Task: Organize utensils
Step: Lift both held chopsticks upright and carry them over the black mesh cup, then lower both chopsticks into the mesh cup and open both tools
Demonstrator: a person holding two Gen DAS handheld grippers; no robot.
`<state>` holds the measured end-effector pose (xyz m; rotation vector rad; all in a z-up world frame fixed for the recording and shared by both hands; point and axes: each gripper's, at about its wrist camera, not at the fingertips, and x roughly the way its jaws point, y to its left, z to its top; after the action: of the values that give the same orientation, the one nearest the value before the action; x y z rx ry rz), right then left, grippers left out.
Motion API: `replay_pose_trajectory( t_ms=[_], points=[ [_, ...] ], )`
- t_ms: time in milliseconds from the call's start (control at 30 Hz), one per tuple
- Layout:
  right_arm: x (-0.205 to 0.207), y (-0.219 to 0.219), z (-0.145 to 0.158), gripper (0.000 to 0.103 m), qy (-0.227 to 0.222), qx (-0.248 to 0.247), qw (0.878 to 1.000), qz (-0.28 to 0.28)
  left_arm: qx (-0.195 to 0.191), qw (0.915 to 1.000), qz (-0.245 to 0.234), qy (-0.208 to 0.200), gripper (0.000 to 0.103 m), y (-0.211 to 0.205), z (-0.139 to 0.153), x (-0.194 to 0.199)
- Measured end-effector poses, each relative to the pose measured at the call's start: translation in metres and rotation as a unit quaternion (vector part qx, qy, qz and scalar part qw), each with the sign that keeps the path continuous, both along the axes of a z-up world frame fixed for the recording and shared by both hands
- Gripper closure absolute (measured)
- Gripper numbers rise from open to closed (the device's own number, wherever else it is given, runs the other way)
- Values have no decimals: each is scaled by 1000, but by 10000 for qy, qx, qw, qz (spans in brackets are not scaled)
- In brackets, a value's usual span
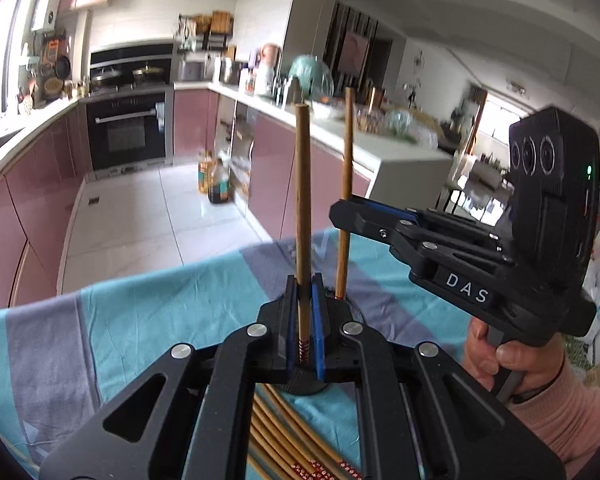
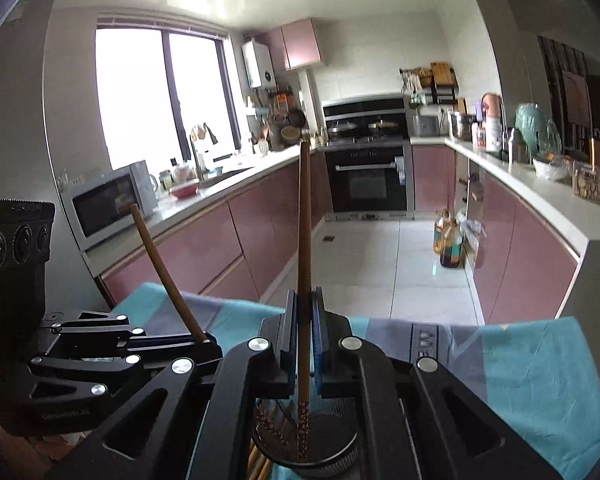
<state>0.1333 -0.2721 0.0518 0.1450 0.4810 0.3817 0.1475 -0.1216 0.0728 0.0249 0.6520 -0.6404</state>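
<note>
A: What is the left gripper doing?

B: Its blue pads are clamped on one wooden chopstick, which stands upright; the red-patterned end points down, over a black mesh holder seen just under the jaws.

A: And the right gripper?

B: Closed the same way on a second chopstick, also upright. Its patterned end hangs inside the mesh holder's rim. In the left wrist view a hand in a pink sleeve holds that gripper's grip.

A: Where is the holder?

B: On the table, on a teal and grey striped cloth, near the edge facing the kitchen floor. More chopsticks lie flat on the cloth beside it.

A: Any writing?

B: "DAS" in white on the right gripper's body. The small print on the left gripper's side is too blurred to read.
</note>
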Motion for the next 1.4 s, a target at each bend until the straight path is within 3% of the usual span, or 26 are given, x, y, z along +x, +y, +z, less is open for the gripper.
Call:
replay_pose_trajectory(
  t_ms=[300, 600, 900, 1067, 1133, 1400],
  points=[
    [7, 9, -31, 97, 724, -229, 9970, 148, 343, 9987, -97, 374, 96, -9, -40, 25],
    [17, 11, -37, 95, 910, -191, 9957, 47, 401, 9980, 24, 498, 95, -14, -51, 52],
    [11, 9, -34, 86, 825, -103, 9965, -56, 349, 9985, 309, 285, 79, -1, -52, 43],
    [-8, 11, -30, 77, 591, -148, 9981, 15, 153, 9981, 595, -24, 65, 24, -43, 25],
    [-20, 14, -28, 72, 452, -168, 9988, 109, 82, 9974, 687, -184, 55, 36, -41, 14],
    [-57, 26, -28, 67, 237, -155, 9981, 553, 5, 9959, 843, -324, 50, 70, -53, -25]
  ],
)
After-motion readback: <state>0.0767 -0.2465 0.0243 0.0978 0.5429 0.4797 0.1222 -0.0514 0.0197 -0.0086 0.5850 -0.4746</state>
